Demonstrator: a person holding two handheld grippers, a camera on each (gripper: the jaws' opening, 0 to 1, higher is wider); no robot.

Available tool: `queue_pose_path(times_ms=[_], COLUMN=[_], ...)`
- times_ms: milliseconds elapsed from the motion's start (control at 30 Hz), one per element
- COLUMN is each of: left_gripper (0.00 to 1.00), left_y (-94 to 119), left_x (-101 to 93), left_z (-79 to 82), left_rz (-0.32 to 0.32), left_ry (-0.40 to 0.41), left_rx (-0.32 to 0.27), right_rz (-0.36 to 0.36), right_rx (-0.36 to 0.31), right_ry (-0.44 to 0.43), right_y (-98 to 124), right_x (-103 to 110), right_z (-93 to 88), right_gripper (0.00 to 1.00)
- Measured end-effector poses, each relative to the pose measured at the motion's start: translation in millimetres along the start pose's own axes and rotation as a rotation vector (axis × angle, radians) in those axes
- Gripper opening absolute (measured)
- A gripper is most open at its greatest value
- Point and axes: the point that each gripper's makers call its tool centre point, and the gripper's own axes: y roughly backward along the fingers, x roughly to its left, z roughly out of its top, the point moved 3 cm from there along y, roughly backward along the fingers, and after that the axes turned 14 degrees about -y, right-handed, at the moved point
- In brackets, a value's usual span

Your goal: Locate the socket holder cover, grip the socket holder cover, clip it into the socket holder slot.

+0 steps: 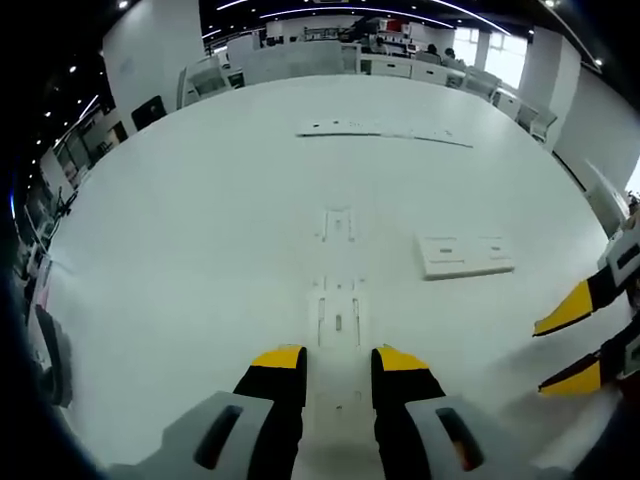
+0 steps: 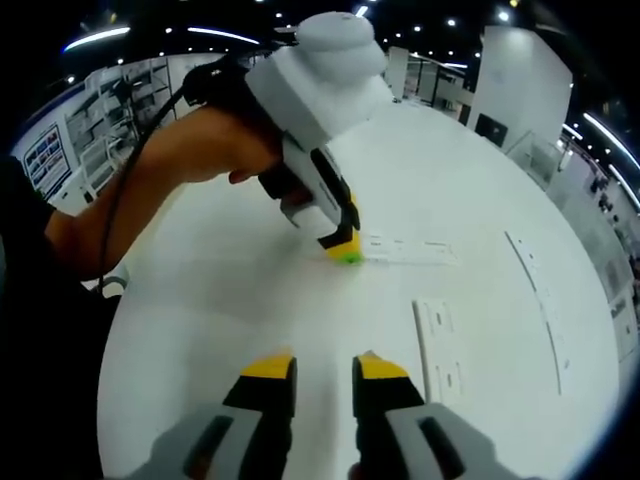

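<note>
Where the left gripper view looks along its own jaws, the left gripper stands with yellow-tipped jaws parted, nothing between the tips, and a flat white socket holder lying on the table directly ahead, its near end running in between and under the jaws. Whether the jaws touch it cannot be told. Beyond it a second small white piece lies in line, a short gap away. To the right sits the socket holder cover, a white rectangular plate with two recessed openings, flat on the white table, well apart from the jaws. A long thin white strip lies farther off.

In the right gripper view, the right gripper hangs above bare table, jaws narrowly parted and empty. The cover lies just right of those jaws, untouched. The left gripper, held in a person's hand, points down at the holder ahead. The strip runs along the right side.
</note>
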Motion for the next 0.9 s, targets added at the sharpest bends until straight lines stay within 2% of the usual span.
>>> queue_pose_path(times_ms=[900], left_gripper=[0.26], left_y=[-11.9], left_x=[2.3], left_z=[15.6], left_rz=[0.010], left_ry=[-0.030], left_rx=[-0.012], right_rz=[-0.021], right_rx=[-0.002], right_ry=[-0.016], right_y=[-1.1], right_x=[-7.5], right_z=[-1.4], right_gripper=[0.24])
